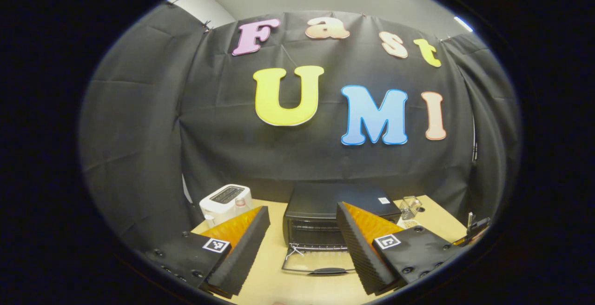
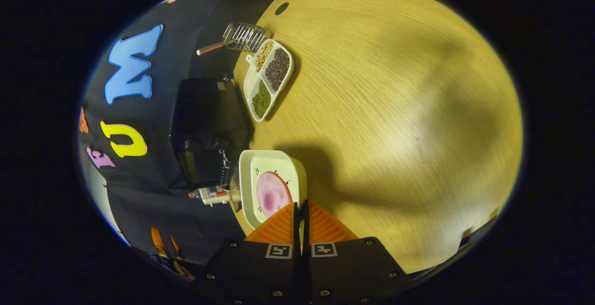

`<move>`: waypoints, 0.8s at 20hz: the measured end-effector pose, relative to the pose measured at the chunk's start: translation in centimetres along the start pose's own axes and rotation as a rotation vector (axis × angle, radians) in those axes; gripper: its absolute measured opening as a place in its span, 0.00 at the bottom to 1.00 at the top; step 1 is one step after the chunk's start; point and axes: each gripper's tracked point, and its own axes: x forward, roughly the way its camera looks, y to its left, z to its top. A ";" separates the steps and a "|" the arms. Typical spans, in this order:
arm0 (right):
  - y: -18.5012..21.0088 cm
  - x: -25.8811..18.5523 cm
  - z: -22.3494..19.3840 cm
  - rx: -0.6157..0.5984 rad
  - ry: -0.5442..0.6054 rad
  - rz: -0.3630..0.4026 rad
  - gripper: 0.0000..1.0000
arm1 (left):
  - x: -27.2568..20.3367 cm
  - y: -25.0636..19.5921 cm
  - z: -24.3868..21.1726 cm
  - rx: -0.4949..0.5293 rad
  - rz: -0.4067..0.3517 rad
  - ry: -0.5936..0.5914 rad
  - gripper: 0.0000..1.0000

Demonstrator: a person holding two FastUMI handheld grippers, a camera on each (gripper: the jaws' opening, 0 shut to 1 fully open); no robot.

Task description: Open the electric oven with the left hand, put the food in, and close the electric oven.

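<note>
In the left gripper view the black electric oven (image 1: 325, 209) stands on the wooden table, its glass door (image 1: 318, 264) folded down flat toward me and the wire rack showing inside. My left gripper (image 1: 303, 208) is open in front of it and holds nothing; its fingers frame the oven's mouth. In the right gripper view a white square dish (image 2: 260, 163) carries a round pink slice of food (image 2: 271, 193). My right gripper (image 2: 300, 208) is shut on the dish's near rim. The dish casts a shadow on the table. The oven (image 2: 204, 123) lies to the dish's left.
A white toaster (image 1: 226, 201) stands left of the oven and a clear holder (image 1: 411, 206) stands to its right. In the right gripper view, a divided tray of beans (image 2: 269, 79), a wire rack (image 2: 244, 36) and a small bottle (image 2: 214, 195) lie near the oven. The tabletop (image 2: 395, 109) spreads to the right.
</note>
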 end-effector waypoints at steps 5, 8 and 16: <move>4.0 -0.3 -4.0 0.018 -0.031 0.037 0.01 | 0.4 -0.2 0.7 -0.018 -0.029 -0.018 1.00; 7.1 0.0 -5.7 0.030 -0.076 0.046 0.01 | 0.7 -0.3 1.0 -0.015 -0.054 -0.026 1.00; 13.4 2.8 -8.8 0.179 -0.148 0.076 0.01 | 0.0 2.6 1.5 -0.049 -0.070 -0.036 1.00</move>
